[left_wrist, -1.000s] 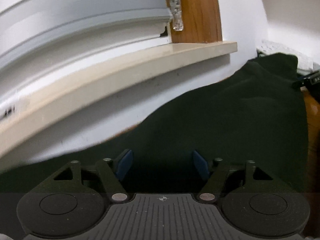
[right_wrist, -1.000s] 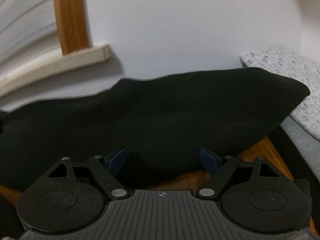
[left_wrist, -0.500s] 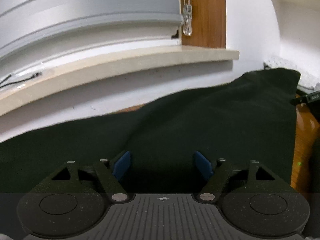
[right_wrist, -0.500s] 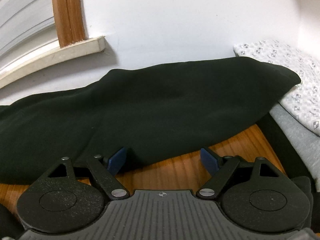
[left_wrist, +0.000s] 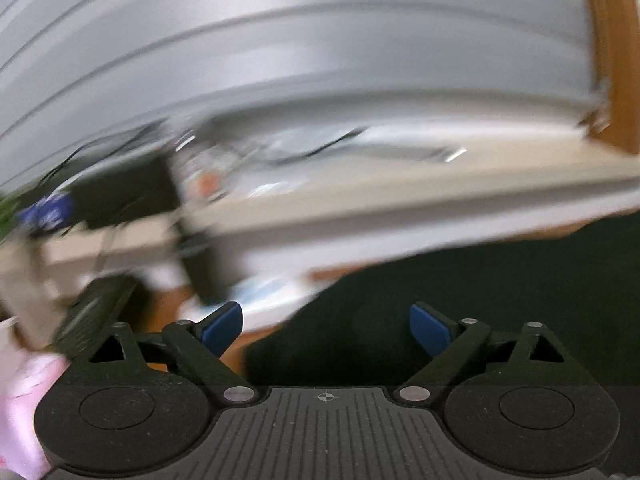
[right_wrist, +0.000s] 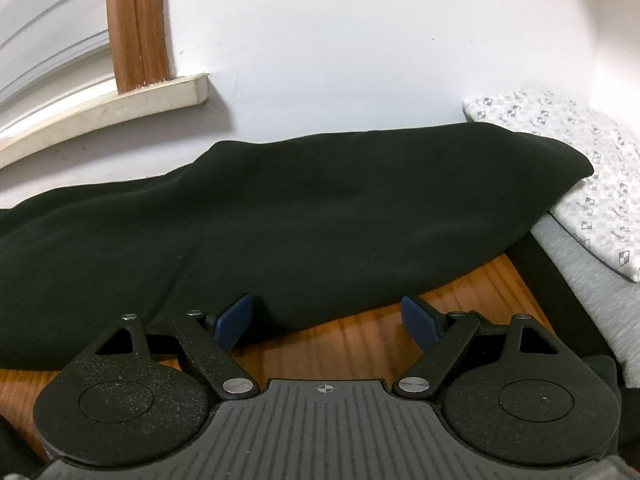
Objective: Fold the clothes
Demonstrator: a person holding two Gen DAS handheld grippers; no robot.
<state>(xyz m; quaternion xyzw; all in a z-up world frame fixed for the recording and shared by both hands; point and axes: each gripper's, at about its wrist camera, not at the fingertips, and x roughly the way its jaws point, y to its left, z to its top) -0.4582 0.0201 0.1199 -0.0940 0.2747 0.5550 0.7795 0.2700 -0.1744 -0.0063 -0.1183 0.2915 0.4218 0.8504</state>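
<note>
Lying along the back edge of the wooden table [right_wrist: 360,344], against the white wall [right_wrist: 360,48], with its right end draped onto the patterned folded cloth [right_wrist: 580,168] at the right edge: dark garment [right_wrist: 300,216], spread long and low, no crisp fold lines visible. Looks early to midway in the folding; judged from its loose, stretched-out shape, at least one more fold and some squaring-up left.

Right tongs [right_wrist: 328,320]: spread wide, nothing pinched, blue pads just at the garment's near hem above bare wood.

Left tongs [left_wrist: 326,326]: jaws opening, nothing pressed between the pads, the garment's left end showing dark beyond them. Heavily blurred view; cluttered windowsill [left_wrist: 360,208] and something pink [left_wrist: 20,408] at the lower left, not identifiable.

Cannot tell how many layers the garment already has.
</note>
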